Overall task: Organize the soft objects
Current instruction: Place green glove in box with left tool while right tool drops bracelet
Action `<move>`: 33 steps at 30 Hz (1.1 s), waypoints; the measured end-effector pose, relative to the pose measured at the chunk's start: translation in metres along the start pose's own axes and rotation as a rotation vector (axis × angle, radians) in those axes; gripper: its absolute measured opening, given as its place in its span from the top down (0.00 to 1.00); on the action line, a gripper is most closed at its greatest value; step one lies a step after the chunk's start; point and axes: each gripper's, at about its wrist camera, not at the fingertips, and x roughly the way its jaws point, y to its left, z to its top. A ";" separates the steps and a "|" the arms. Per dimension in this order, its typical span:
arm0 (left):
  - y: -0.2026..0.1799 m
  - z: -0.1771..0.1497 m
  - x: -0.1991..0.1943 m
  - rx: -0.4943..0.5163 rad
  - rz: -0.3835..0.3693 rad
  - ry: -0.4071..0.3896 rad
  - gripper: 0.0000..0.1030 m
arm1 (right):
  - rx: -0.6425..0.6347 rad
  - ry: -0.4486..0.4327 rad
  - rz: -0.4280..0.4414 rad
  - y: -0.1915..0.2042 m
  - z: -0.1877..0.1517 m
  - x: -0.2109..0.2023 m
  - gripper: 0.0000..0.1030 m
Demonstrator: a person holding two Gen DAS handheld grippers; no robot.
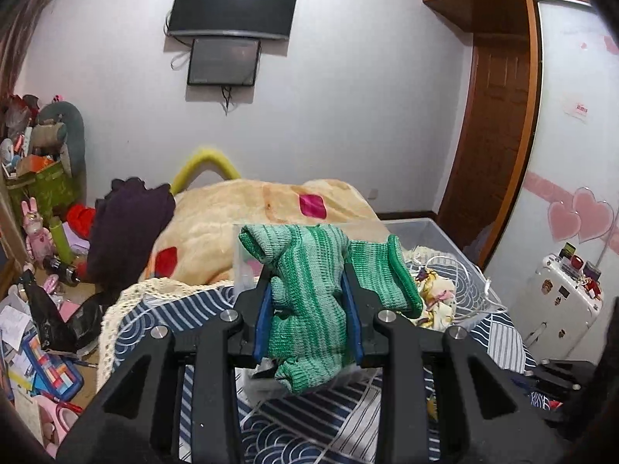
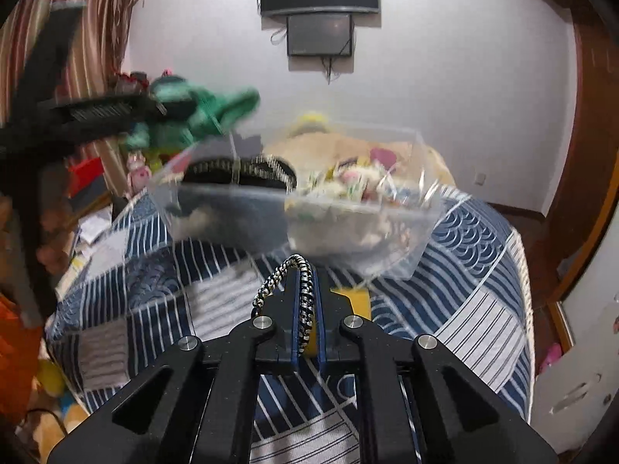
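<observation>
My left gripper (image 1: 307,290) is shut on a green knitted cloth (image 1: 309,270) and holds it above the near end of a clear plastic bin (image 1: 437,232) on the bed. In the right wrist view the same green cloth (image 2: 205,112) hangs from the left gripper (image 2: 170,106) over the bin's left end (image 2: 166,189). My right gripper (image 2: 305,270) is shut on a black-and-white braided cord (image 2: 305,294), just in front of the bin. The bin holds a dark item (image 2: 240,170) and pale patterned fabric (image 2: 348,185).
The bed has a blue-and-white patterned cover (image 2: 464,270) and a cream blanket (image 1: 240,212). A dark purple garment (image 1: 127,224) lies at the bed's left. The floor at left is cluttered with toys and boxes (image 1: 42,232). A white suitcase (image 1: 557,301) stands right.
</observation>
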 end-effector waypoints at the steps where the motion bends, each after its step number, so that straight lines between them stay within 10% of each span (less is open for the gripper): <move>1: 0.000 0.001 0.006 0.002 -0.001 0.014 0.69 | 0.004 -0.010 0.004 -0.001 0.002 -0.002 0.94; 15: -0.005 -0.020 0.055 0.049 0.020 0.151 0.47 | 0.053 -0.162 -0.015 -0.012 0.068 -0.002 0.94; 24: -0.013 -0.024 0.047 0.099 0.048 0.126 0.25 | 0.039 -0.044 -0.065 -0.011 0.077 0.050 0.92; 28: -0.013 -0.023 0.037 0.085 0.040 0.119 0.14 | -0.018 0.007 -0.085 -0.005 0.064 0.050 0.52; 33: -0.015 -0.018 0.010 0.087 0.024 0.067 0.05 | -0.040 -0.042 -0.103 -0.007 0.059 0.025 0.32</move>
